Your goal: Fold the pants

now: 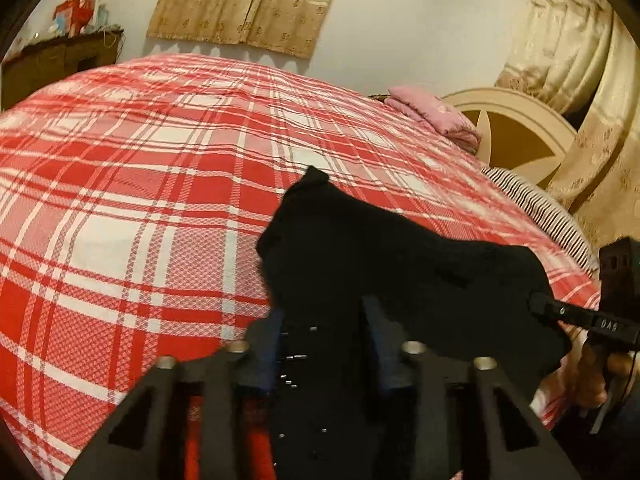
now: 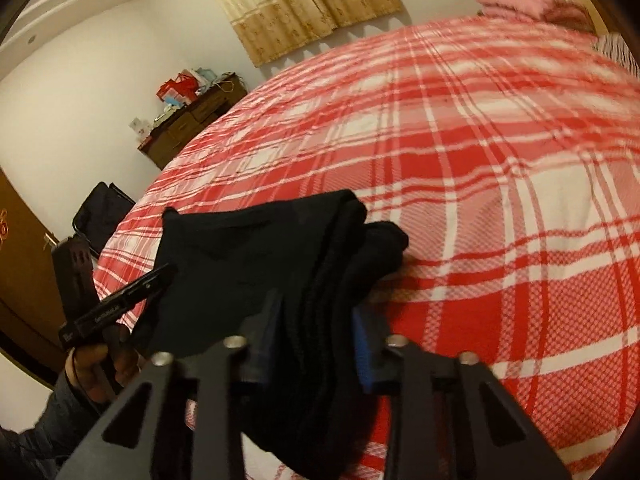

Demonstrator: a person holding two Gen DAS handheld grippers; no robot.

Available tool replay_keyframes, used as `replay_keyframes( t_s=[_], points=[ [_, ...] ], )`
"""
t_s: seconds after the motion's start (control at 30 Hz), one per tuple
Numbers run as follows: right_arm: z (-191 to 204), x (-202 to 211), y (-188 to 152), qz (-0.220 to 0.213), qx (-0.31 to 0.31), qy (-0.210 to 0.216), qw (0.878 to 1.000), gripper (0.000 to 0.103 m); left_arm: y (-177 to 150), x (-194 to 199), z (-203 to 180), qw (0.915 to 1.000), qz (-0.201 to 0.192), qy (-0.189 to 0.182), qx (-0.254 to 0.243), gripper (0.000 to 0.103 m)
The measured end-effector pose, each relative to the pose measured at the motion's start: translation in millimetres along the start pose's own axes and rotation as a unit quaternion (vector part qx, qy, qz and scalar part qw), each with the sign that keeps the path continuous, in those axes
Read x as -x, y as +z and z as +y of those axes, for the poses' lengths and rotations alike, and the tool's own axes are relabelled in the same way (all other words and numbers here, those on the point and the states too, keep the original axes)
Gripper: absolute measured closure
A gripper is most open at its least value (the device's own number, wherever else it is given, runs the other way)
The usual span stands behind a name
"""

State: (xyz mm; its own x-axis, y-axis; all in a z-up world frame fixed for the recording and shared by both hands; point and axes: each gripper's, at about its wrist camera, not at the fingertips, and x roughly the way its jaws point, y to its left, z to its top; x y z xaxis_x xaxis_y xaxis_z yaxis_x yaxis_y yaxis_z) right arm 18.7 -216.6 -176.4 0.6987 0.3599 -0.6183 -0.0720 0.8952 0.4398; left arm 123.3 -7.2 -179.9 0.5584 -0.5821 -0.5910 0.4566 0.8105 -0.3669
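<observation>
The bed fills most of both views, with its red and white checked cover. Behind it is a pale wall with a beige curtain, and a brown dresser stands near the far corner with small red and blue things on top. At the head end lies a folded pink blanket beside the round headboard. The black pants are bunched in a dark heap on the near edge of the bed, in front of me, partly lifted. My left gripper has its two fingers pressed on a hanging fold of the pants. My right gripper pinches a thick bundle of the same cloth between its blue pads. From each camera I see the other gripper holding the far edge of the pants, with my hand below it
</observation>
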Motion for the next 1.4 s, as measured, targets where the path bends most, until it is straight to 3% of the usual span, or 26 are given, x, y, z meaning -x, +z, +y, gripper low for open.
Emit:
replay_keyframes(
  t_s=[0.17, 0.3, 0.43, 0.6, 0.77, 0.97, 1.03, 1.07, 1.1, 1.13, 1.17, 1.2, 1.27, 1.4],
  points=[
    [17.9, 10.6, 4.0, -0.021, 0.017, 0.008, 1.0, 0.076, 3.5, 9.9, -3.6, 1.0, -0.006, -0.004, -0.002, 0.085],
    [46.2, 15.0, 20.3, -0.037, 0.046, 0.028, 0.998, 0.076, 13.1, 24.6, -3.3, 0.9998, -0.018, -0.003, -0.004, 0.086],
    [68.9, -4.1, 44.9, -0.028, 0.079, 0.035, 0.996, 0.076, 30.9, 48.8, 16.7, 0.9987, -0.047, 0.021, 0.004, 0.086],
    [103.2, -58.7, 92.0, -0.008, 0.115, 0.061, 0.992, 0.076, 57.7, 79.1, 66.3, 0.9933, -0.08, 0.082, 0.016, 0.086],
    [150.0, -134.3, 136.5, 0.007, 0.153, 0.096, 0.983, 0.077, 78.3, 98.1, 128.2, 0.9827, -0.093, 0.155, 0.039, 0.086],
    [187.6, -212.0, 156.1, 0.016, 0.167, 0.11, 0.98, 0.077, 83.7, 88.8, 179.9, 0.9741, -0.083, 0.2, 0.067, 0.086],
    [189.0, -234.5, 156.8, 0.032, 0.157, 0.105, 0.981, 0.077, 78.5, 72.8, 192.3, 0.9729, -0.057, 0.211, 0.074, 0.083],
    [187.3, -246.2, 155.6, 0.042, 0.152, 0.098, 0.983, 0.076, 75.8, 66.1, 194.5, 0.9717, -0.05, 0.218, 0.075, 0.075],
    [186.4, -254.1, 155.1, 0.051, 0.148, 0.091, 0.983, 0.076, 72.9, 60.6, 195.7, 0.9688, -0.048, 0.231, 0.075, 0.06],
    [180.7, -260.7, 153.4, 0.06, 0.141, 0.082, 0.985, 0.071, 70.4, 59.4, 197.0, 0.9656, -0.05, 0.244, 0.075, 0.051],
    [172.7, -268.0, 152.4, 0.07, 0.129, 0.069, 0.987, 0.062, 68.1, 58.2, 197.5, 0.9619, -0.054, 0.257, 0.076, 0.037],
    [166.7, -270.5, 152.8, 0.074, 0.119, 0.058, 0.988, 0.059, 64.9, 56.9, 197.5, 0.9588, -0.06, 0.266, 0.078, 0.033],
    [153.9, -274.9, 152.3, 0.081, 0.102, 0.05, 0.99, 0.048, 60.0, 56.6, 197.7, 0.9585, -0.069, 0.266, 0.077, 0.033],
    [147.4, -275.4, 152.5, 0.082, 0.095, 0.051, 0.991, 0.047, 60.9, 58.3, 200.3, 0.9573, -0.07, 0.271, 0.073, 0.033]
  ],
)
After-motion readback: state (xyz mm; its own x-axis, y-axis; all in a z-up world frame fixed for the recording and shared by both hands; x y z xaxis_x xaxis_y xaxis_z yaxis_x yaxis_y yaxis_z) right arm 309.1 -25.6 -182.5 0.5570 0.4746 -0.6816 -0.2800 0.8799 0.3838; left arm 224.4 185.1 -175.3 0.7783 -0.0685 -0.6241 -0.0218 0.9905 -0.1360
